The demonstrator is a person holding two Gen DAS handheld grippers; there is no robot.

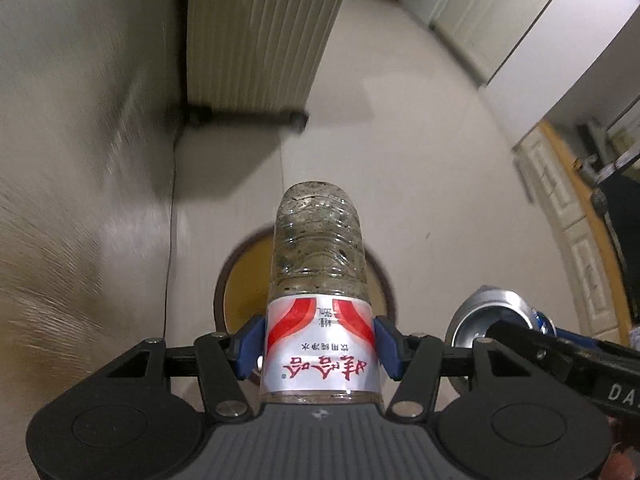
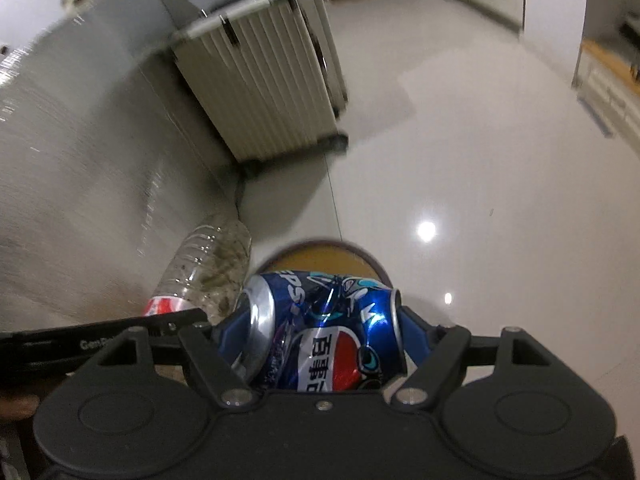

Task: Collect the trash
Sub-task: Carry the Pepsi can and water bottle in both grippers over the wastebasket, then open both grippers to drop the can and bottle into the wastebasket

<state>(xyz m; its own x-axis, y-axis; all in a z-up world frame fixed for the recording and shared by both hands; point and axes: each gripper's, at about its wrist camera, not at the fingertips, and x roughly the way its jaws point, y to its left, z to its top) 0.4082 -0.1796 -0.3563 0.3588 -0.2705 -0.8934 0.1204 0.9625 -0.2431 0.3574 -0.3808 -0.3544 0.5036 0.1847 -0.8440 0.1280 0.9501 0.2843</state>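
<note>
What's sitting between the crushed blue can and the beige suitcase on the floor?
In the right wrist view, the round bin's rim shows just beyond the crushed can; from there to the suitcase only bare glossy floor shows.

Dim indoor light — lamp glare on the glossy floor (image 2: 426, 231), motion blur leftward, fisheye-bent edges.

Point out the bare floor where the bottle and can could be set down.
Free: the pale floor right of the ribbed suitcase, out to the white cabinets. Crowded: just ahead, where bottle and can hang over the round bin beside the wall.
</note>
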